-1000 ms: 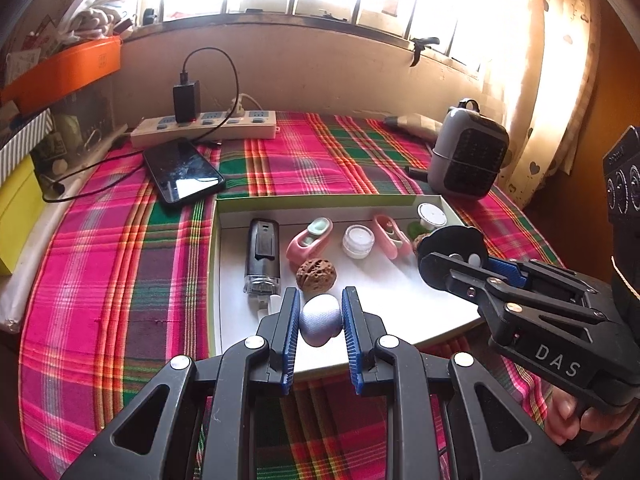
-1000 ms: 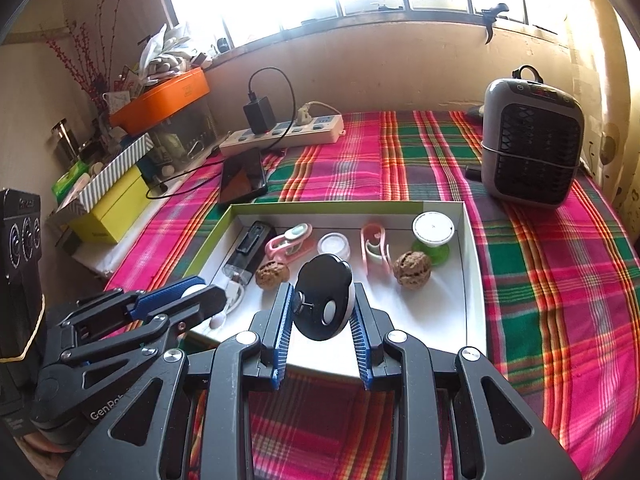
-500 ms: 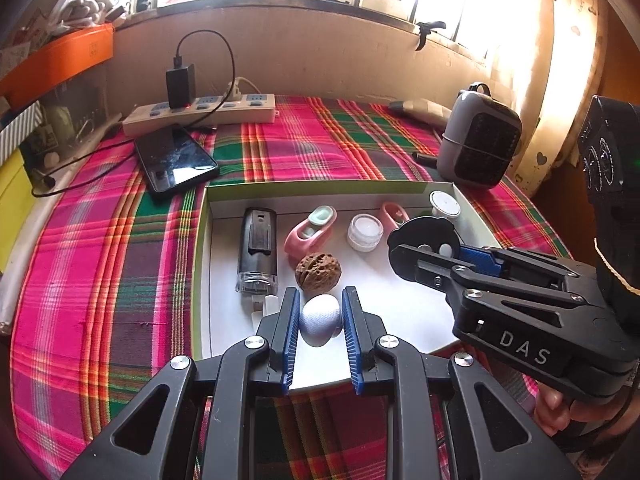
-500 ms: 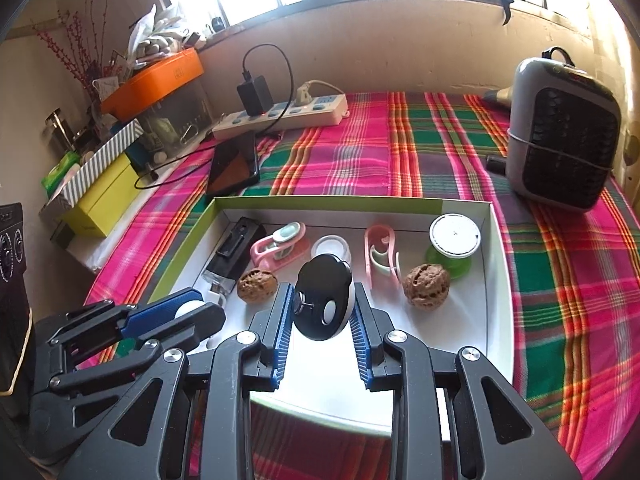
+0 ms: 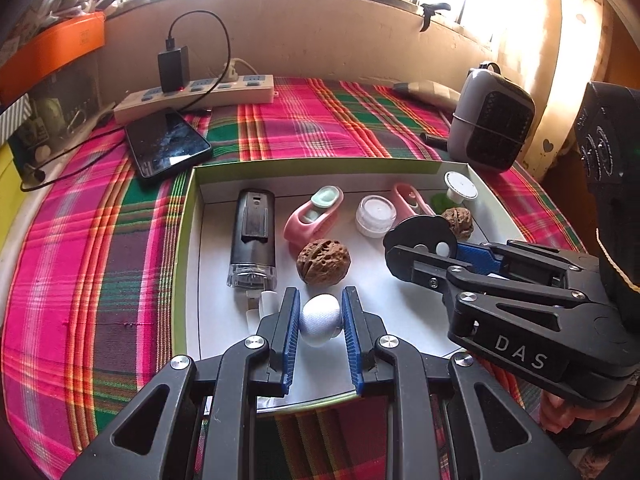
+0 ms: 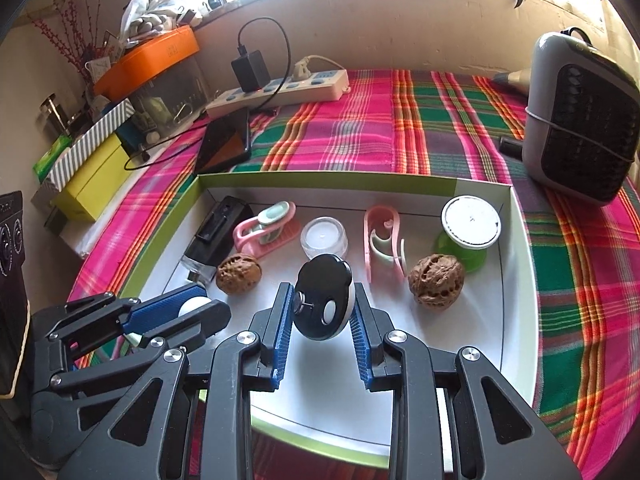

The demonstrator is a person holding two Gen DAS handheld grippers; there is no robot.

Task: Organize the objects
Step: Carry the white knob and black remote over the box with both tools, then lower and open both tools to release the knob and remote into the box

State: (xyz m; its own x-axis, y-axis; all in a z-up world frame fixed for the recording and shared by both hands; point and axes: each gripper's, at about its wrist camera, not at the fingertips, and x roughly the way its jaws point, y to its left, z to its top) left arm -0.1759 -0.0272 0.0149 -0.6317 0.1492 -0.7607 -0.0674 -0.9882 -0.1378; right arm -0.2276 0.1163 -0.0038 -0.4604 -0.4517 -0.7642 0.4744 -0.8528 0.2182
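My left gripper (image 5: 319, 316) is shut on a small white fabric-covered ball (image 5: 320, 319), held just above the front left of the white tray (image 5: 400, 312). To its right, my right gripper (image 6: 322, 312) is shut on a black round disc (image 6: 323, 304) with a white edge, over the tray's middle front. Inside the tray lie a black lighter-like case (image 5: 253, 236), two walnuts (image 5: 323, 260) (image 6: 437, 278), two pink clips (image 5: 314, 216) (image 6: 382, 240), a small clear jar (image 6: 323, 237) and a white-topped green spool (image 6: 470, 228).
The tray sits on a pink and green plaid cloth (image 5: 80, 272). Behind it lie a phone (image 5: 166, 144) and a power strip (image 5: 196, 94) with a charger. A grey heater (image 6: 580, 120) stands at the back right. Boxes (image 6: 92, 176) crowd the left edge.
Both grippers have come forward and down over the tray with their objects still held; the tray's contents look larger and nearer.
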